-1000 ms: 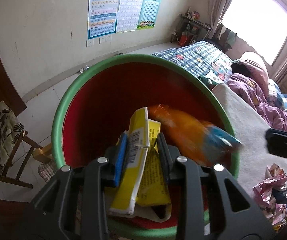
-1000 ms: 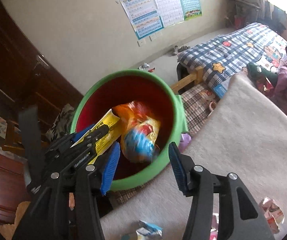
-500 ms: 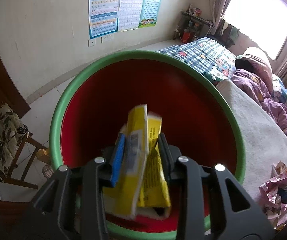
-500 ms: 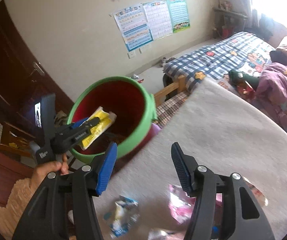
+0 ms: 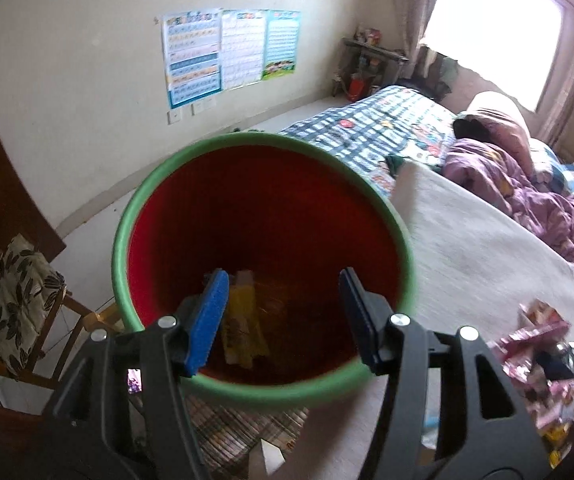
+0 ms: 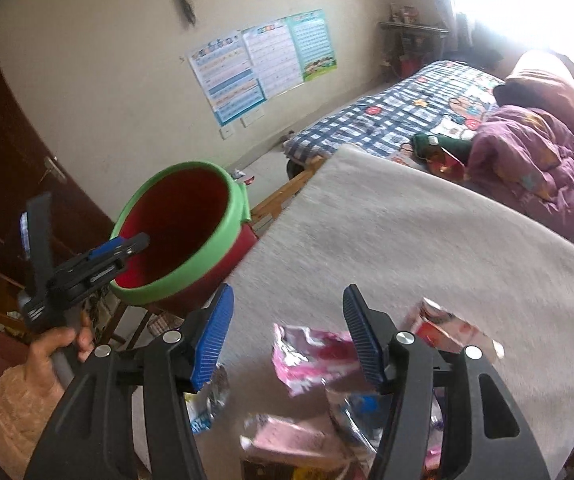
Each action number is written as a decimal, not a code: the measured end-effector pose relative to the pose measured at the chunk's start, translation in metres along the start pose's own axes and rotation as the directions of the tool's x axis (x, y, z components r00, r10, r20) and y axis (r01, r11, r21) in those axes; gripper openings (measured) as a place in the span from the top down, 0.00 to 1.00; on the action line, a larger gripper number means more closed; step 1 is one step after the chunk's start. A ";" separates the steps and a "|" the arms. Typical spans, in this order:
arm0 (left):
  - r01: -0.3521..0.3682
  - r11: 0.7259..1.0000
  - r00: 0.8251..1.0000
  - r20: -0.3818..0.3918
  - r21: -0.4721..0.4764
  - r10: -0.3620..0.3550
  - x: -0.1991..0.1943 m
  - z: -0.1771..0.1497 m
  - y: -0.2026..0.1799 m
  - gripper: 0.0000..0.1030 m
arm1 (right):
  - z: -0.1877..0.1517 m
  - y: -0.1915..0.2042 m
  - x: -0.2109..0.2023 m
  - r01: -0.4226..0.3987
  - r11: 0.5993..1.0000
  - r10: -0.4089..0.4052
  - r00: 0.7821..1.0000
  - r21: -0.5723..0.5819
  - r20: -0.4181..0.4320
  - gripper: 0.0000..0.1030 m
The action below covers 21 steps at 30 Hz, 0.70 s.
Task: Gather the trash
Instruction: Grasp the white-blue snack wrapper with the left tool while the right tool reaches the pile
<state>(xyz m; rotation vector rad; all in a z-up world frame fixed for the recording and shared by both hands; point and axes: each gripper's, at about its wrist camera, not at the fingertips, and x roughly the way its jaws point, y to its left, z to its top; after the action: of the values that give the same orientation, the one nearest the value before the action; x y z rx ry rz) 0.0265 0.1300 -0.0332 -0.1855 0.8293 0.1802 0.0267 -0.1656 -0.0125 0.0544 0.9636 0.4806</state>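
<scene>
Your left tongs (image 5: 283,312) have just opened over the bin (image 5: 135,216), wrapper (image 5: 243,320) dropped inside; right tongs (image 6: 285,340) hang released above trash (image 6: 311,356).

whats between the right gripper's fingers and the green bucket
In the right wrist view, only bare grey cloth lies between the right gripper and the green bucket; the wrappers sit nearer, under its fingers.

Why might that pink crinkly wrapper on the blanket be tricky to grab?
The pink wrapper looks crumpled and thin, so it is probably floppy and light. Its shiny surface may be slippery between the pads of the right gripper. On the soft grey blanket it probably won't roll.
</scene>
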 end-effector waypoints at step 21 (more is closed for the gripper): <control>0.113 0.992 0.976 -0.190 0.048 -0.102 -0.018 -0.101 -0.093 0.47 | -0.046 -0.059 -0.029 -0.023 0.999 0.023 1.000 0.048 -0.007 0.46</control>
<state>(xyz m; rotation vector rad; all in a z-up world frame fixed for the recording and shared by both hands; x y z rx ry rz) -0.0358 0.0149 -0.0774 -0.1938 1.0081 0.0361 -0.0021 -0.2382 -0.0319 0.1071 0.9829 0.4795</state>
